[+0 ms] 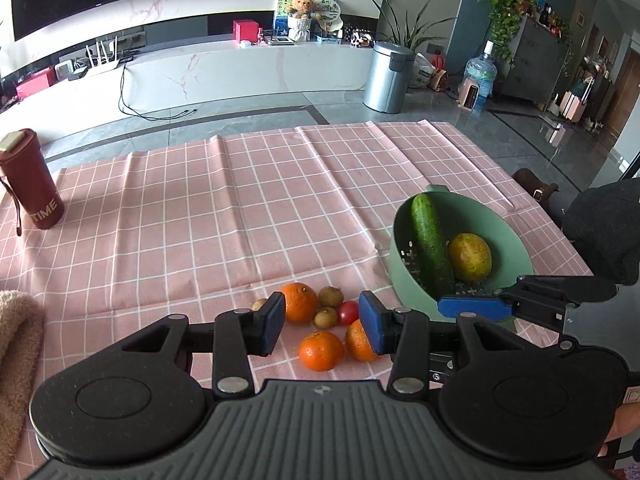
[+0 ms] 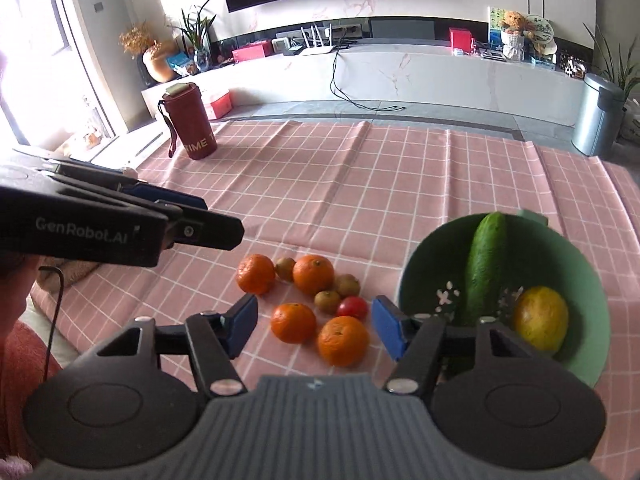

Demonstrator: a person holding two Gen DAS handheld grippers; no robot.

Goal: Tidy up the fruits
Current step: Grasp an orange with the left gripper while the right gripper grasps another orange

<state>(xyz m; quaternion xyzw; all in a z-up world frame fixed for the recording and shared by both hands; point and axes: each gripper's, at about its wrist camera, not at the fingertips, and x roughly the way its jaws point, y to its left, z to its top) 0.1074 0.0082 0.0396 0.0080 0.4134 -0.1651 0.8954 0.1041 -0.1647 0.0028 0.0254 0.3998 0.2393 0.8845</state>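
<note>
Both claws, left (image 1: 322,322) and right (image 2: 314,330), hang wide open and empty over loose oranges (image 2: 343,341) on the bench (image 2: 360,184), seemingly poised to pick; beside them a green bowl (image 2: 416,264) already holds a cucumber (image 2: 486,264).

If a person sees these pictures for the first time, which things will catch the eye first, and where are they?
First, the cluster of oranges with small brown fruits and a red tomato, loose on the pink checked tablecloth before the open right hand-held gripper. To their right, a green bowl holds a cucumber and a yellow fruit. A dark red bottle stands far left.
</note>
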